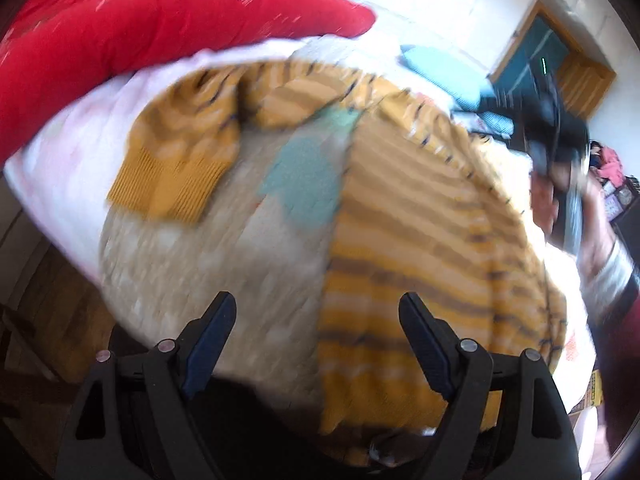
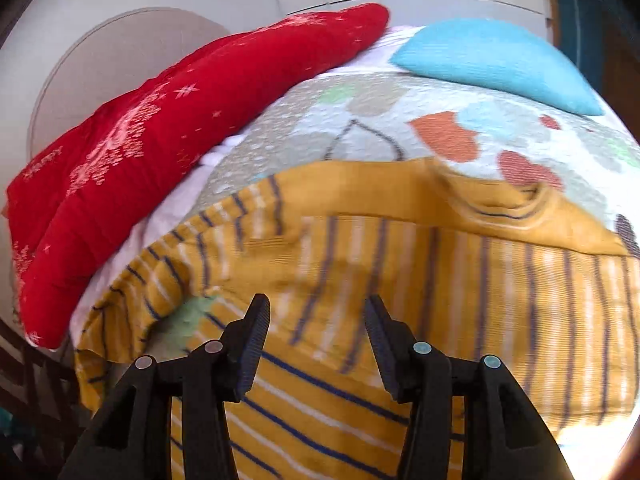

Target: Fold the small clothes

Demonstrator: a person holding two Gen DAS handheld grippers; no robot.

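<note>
A mustard striped sweater (image 2: 400, 248) is lying spread on the patterned bedspread (image 2: 400, 120) of a bed, and everything else here is placed against that sweater. In the right wrist view, the right tongs (image 2: 316, 320) are hovering just above the sweater's near part with their two fingers standing well apart and nothing between them. Beyond the sweater's far edge a light blue cushion (image 2: 492, 60) is resting on the bedspread, and to the sweater's left a red pillow (image 2: 160, 132) with pale snowflake marks is lying along the bed's edge.

The left wrist view is blurring heavily. There the left tongs (image 1: 318, 320) are also spread wide and empty, hanging over the sweater (image 1: 420, 240) where its striped body is meeting bare bedspread (image 1: 180, 256). One ribbed cuff (image 1: 168, 184) is lying to the left of the sweater's body. The right tongs (image 1: 560, 148) are showing only as a dark smear past the sweater's right edge.
</note>
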